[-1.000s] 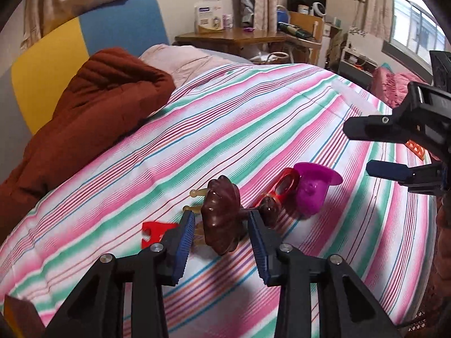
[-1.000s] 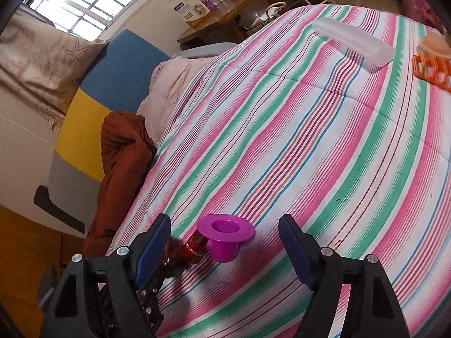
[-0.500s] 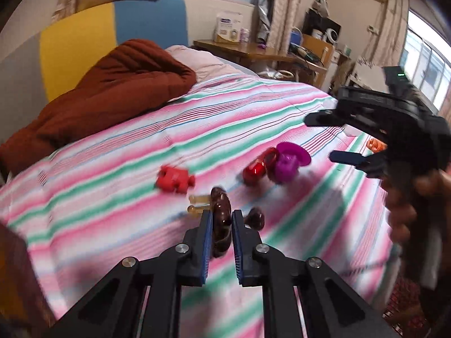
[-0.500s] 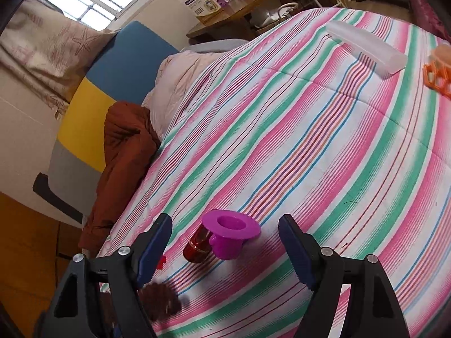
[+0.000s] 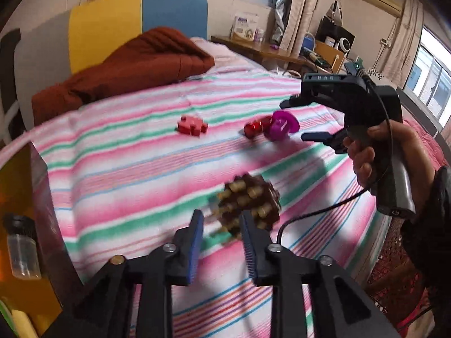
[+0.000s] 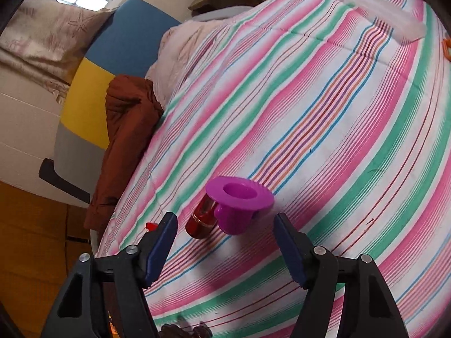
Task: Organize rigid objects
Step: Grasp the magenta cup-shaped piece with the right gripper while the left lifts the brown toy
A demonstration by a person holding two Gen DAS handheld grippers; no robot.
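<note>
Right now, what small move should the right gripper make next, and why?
Probably ease the right gripper forward and close on the purple flanged cup: it lies just ahead, centred between the open jaws, with a red bottle touching its side.

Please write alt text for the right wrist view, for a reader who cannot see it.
The open right gripper hovers over a striped bedspread, its fingers either side of a purple plastic hat-shaped cup that lies against a shiny red cylinder. A brown blanket lies by the blue-and-yellow headboard.

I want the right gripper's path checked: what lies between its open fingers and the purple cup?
Nothing: in the right wrist view only bare striped bedspread separates the right gripper from the purple cup; a red bottle touches the cup's left side.
</note>
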